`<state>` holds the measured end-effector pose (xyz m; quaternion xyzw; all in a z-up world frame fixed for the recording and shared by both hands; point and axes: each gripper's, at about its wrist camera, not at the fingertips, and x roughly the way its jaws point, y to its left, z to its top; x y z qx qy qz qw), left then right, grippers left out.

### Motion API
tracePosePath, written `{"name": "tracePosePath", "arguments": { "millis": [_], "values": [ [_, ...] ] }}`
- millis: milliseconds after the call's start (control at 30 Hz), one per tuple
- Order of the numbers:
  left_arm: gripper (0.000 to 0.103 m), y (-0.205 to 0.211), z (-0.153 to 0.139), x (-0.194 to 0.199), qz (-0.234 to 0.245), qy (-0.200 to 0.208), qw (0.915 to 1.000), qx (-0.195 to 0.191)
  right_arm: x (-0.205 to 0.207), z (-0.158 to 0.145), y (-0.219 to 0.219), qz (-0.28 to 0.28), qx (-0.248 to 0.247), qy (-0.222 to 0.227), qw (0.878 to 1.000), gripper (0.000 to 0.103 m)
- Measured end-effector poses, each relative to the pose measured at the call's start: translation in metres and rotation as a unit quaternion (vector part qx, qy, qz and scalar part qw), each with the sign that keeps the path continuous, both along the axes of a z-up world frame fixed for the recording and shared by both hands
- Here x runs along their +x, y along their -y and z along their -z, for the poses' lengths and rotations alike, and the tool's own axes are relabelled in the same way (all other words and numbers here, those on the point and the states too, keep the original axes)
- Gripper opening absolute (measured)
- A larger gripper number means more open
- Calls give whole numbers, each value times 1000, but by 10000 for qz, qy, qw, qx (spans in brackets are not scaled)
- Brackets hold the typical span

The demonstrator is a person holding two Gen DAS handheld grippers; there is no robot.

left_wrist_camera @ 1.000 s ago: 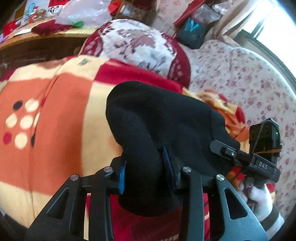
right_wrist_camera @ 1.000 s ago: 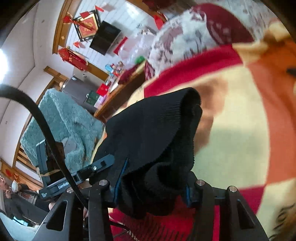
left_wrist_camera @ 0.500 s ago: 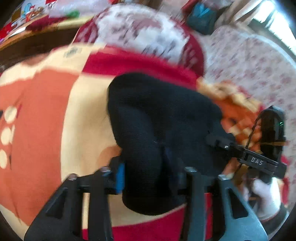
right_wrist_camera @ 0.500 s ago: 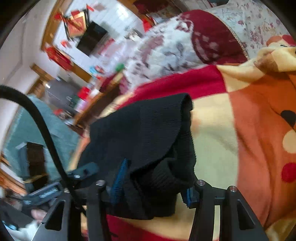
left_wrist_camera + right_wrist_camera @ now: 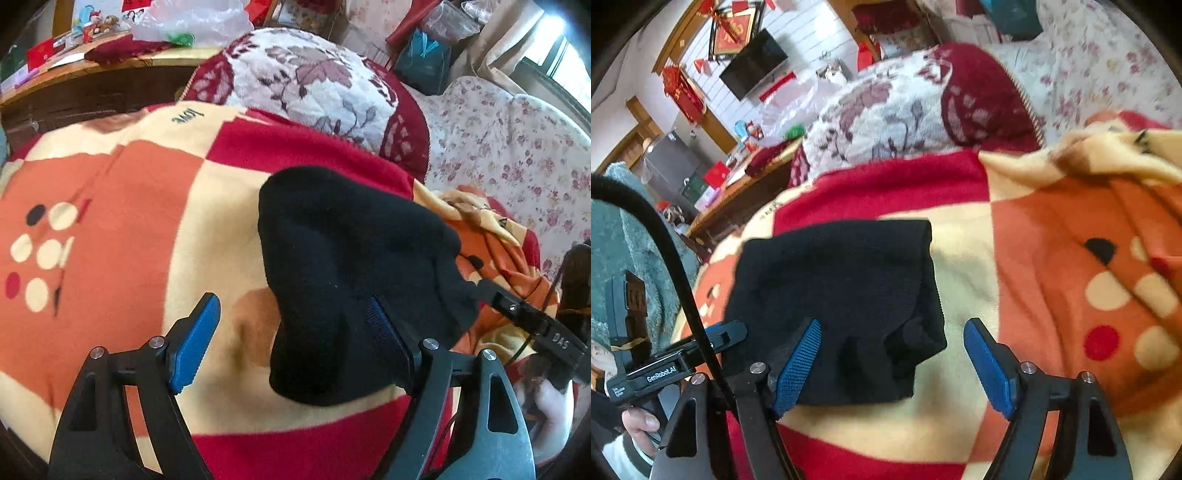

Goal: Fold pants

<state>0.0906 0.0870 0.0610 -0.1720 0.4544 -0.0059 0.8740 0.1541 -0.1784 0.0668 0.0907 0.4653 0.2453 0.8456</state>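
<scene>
The black pants (image 5: 343, 266) lie folded into a thick bundle on the red, orange and cream blanket (image 5: 122, 206). My left gripper (image 5: 291, 336) is open, its blue pads spread wide, and the bundle's near left corner lies between them. In the right wrist view the pants (image 5: 834, 295) lie flat, and my right gripper (image 5: 894, 362) is open around their near right corner. Neither gripper holds the cloth. The right gripper shows at the right edge of the left wrist view (image 5: 532, 325).
A floral red-and-white cushion (image 5: 310, 85) lies beyond the blanket. A flowered sofa cover (image 5: 517, 147) is to the right. A wooden table (image 5: 74, 70) with bags and boxes stands at the back left.
Both grippers opened and let go of the black pants. The bundle dropped onto the blanket and now lies flat.
</scene>
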Motion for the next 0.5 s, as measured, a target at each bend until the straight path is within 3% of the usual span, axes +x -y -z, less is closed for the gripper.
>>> {"name": "tracePosePath", "arguments": {
  "millis": [233, 500],
  "values": [
    [82, 12, -27, -16, 87, 304, 9990, 317, -23, -33, -6, -64, 158, 335, 9993, 78],
    [82, 24, -42, -24, 153, 420, 9979, 479, -34, -40, -26, -225, 136, 421, 9988, 79]
  ]
}}
